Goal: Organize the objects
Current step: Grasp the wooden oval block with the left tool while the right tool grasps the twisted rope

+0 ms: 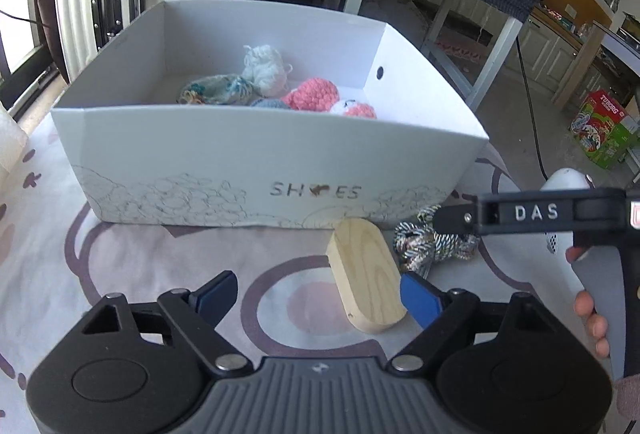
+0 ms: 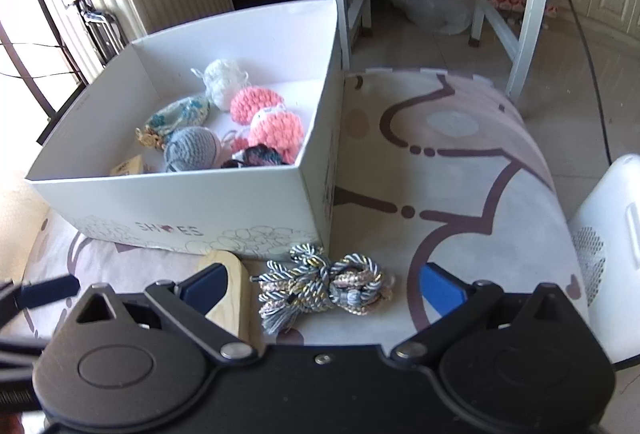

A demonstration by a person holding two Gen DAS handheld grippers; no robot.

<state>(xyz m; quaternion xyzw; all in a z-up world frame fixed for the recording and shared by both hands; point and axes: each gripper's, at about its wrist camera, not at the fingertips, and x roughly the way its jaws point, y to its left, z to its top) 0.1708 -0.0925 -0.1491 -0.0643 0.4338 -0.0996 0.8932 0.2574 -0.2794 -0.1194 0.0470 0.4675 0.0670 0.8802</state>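
Right wrist view: right tool [image 2: 322,288] open w/ cord bundle [image 2: 320,282] at lower centre betw. its fingers, on tabletop [image 2: 460,170] in front of shoebox [image 2: 180,198]. Prob. light, soft, floppy; grab knotted middle. Left tool [image 1: 320,300] open, wood block [image 1: 366,274] just beside.

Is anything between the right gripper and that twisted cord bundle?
Nothing visible. The right gripper is open with the cord bundle lying between its fingers on the mat; the wooden block sits just left, beside the box.

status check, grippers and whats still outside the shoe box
Left gripper open, empty. Right gripper open over cord bundle. Wooden block and cord outside shoe box. Nothing blocking.
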